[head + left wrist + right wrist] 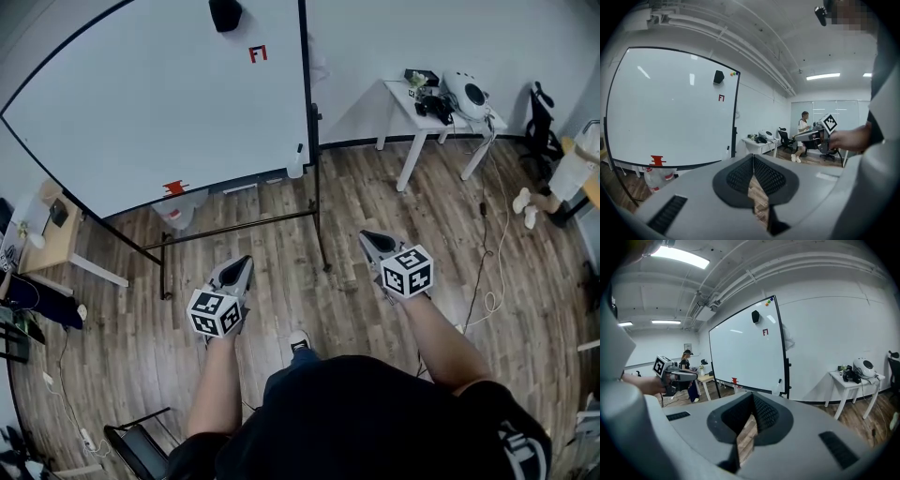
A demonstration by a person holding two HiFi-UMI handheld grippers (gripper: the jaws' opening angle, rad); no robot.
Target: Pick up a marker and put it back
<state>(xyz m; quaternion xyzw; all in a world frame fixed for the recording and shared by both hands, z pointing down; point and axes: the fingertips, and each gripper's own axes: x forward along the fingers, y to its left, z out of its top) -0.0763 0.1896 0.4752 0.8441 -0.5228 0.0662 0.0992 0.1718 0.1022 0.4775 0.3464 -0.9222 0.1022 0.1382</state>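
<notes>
With left gripper and right gripper jaws closed and empty, I judged the marker, probably that dark stick, light and slick, best pinched mid-barrel.

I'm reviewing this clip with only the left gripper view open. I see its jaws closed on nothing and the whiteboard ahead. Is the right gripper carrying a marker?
Observer: No. The right gripper view shows the right gripper shut, with nothing between its jaws.
Operator: Where do the two grippers sit relative to the board?
Observer: In the head view the left gripper and the right one are side by side, well short of the whiteboard, with bare floor between.
Operator: I see one bystander at far right. Anyone else?
Observer: Yes. The right gripper view shows a second person by a desk left of the whiteboard.
</notes>
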